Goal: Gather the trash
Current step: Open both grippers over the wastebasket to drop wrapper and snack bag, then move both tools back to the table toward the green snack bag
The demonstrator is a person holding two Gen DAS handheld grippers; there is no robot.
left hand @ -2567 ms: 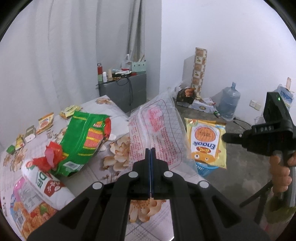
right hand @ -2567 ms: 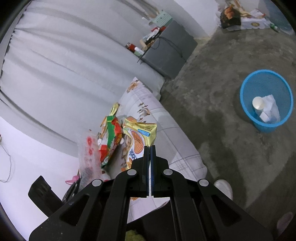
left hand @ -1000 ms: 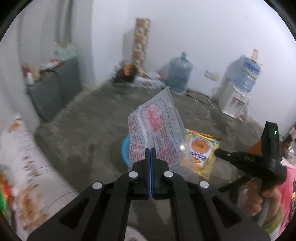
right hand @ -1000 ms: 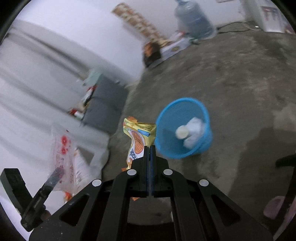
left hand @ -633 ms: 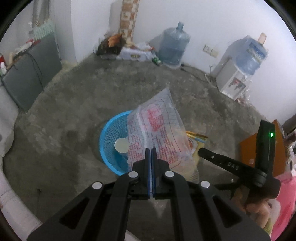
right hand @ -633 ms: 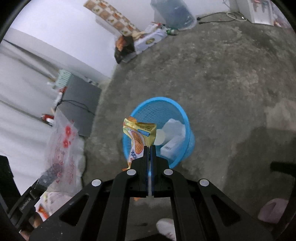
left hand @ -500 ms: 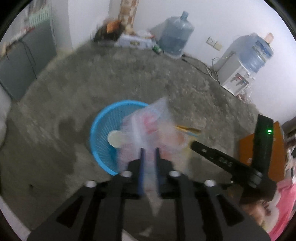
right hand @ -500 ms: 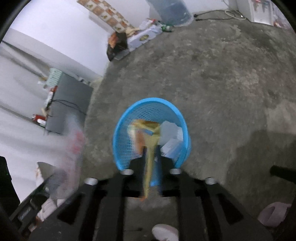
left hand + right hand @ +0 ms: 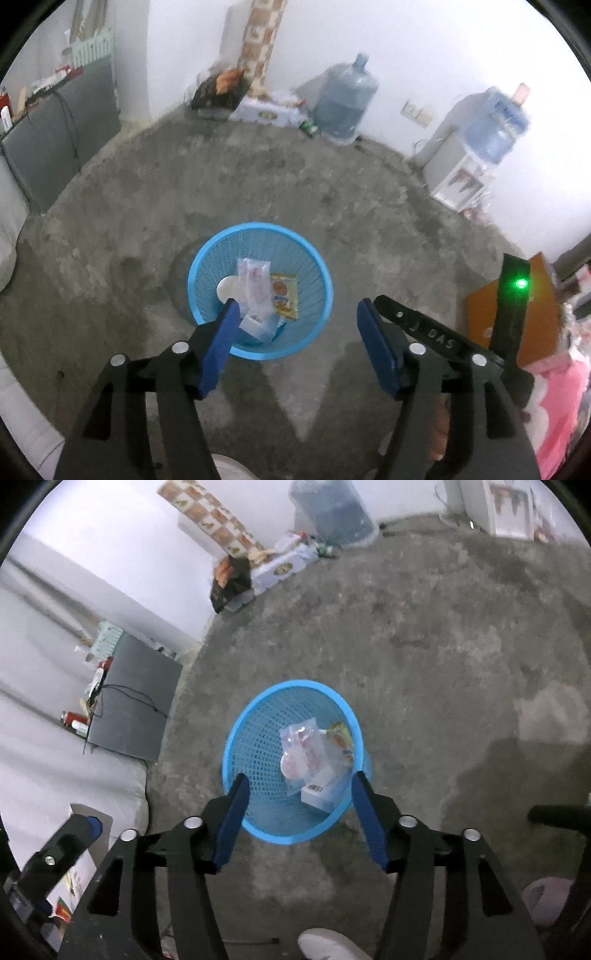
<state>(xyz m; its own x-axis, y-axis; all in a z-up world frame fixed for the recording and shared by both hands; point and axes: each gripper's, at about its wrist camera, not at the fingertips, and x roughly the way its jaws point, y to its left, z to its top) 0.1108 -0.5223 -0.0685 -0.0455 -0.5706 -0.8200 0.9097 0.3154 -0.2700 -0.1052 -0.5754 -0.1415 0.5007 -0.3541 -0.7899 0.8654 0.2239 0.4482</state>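
Inside blue basket (image 9: 207, 280), clear bag (image 9: 255, 286) lies lengthwise, rim-to-floor

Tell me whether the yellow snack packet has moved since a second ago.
Yes. The yellow snack packet has dropped out of the right gripper, whose jaws have just been opening, and now lies inside the blue basket.

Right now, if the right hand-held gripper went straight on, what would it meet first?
Probably the round blue mesh plastic basket, likely its near rim or the clear printed plastic bag inside; depth is unclear.
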